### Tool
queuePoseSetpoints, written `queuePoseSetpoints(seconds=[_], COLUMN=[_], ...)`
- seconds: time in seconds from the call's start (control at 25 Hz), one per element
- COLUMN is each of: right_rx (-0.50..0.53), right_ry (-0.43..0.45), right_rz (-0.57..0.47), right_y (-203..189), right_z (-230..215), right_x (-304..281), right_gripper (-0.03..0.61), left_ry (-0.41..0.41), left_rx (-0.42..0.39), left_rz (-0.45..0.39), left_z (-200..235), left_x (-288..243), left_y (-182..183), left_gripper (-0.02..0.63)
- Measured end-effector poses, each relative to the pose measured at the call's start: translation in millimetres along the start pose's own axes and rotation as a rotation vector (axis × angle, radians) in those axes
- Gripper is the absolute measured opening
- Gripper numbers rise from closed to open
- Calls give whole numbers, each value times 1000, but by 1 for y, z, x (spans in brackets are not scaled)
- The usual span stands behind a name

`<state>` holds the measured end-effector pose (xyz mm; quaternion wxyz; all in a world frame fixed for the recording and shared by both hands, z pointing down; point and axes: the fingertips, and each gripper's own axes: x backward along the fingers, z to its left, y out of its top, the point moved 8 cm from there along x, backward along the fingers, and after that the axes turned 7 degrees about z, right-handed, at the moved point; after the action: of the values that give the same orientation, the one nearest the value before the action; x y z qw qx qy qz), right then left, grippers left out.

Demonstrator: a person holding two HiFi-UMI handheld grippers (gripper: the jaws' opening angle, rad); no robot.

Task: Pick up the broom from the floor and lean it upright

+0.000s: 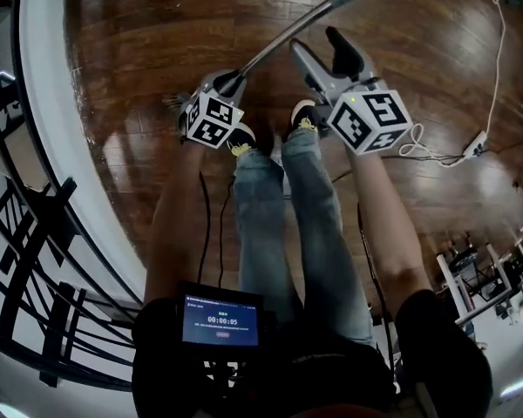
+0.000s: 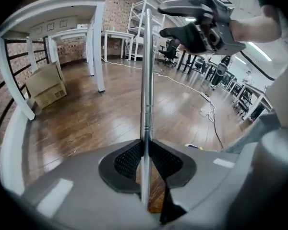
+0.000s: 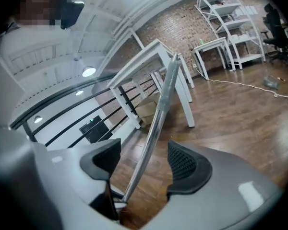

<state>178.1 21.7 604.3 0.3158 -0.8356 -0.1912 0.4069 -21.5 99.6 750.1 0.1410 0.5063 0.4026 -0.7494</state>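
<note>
The broom shows only as its silver metal handle point(image 1: 318, 16), slanting from my left gripper up to the top right above the wooden floor; its head is hidden. My left gripper point(image 1: 231, 81) is shut on the handle point(image 2: 146, 80), the black pads point(image 2: 127, 159) pressed on both sides of it. My right gripper point(image 1: 324, 52) sits higher along the handle and stands open. In the right gripper view the handle point(image 3: 158, 114) passes between the pads point(image 3: 185, 162) without touching them. The right gripper point(image 2: 163, 19) also appears at the top of the left gripper view.
The person's legs and shoes point(image 1: 279, 190) stand just below the grippers. A black railing point(image 1: 35, 233) curves along the left. A white cable and power strip point(image 1: 475, 144) lie at the right. White tables point(image 2: 93, 37), a cardboard box point(image 2: 45, 85) and shelving point(image 2: 137, 28) stand further off.
</note>
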Motion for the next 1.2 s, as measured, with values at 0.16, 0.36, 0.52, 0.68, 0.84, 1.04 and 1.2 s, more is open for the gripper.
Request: queuePoseSetpoints(seconds=[0.16,0.36,0.52,0.68,0.84,1.04,1.2], right_rx=[-4,63,167,229,226,189,210], right_ry=[-11,100,182,225,254,315,358], right_rz=[39,0,-90,-143,-161,-136,-93], right_y=[59,133,199,247,292,331,347], right_z=[38,114,163,184,168,130,100], right_x=[-42,-40,-44,-50,-76,-121,-162], right_gripper=[79,59,52,51,51,49,49], left_ry=[13,-7,0,23,51,89,100], left_rx=[34,157,202,220,212,250,252], left_rz=[-64,-151,-249,-288,-260,-189,-133], left_z=[2,19,56,85,126,171,210], left_x=[43,108,151,175,175,156,120], left_y=[19,48,87,120,161,197,220], left_gripper=[87,89,89,91,91,92,92])
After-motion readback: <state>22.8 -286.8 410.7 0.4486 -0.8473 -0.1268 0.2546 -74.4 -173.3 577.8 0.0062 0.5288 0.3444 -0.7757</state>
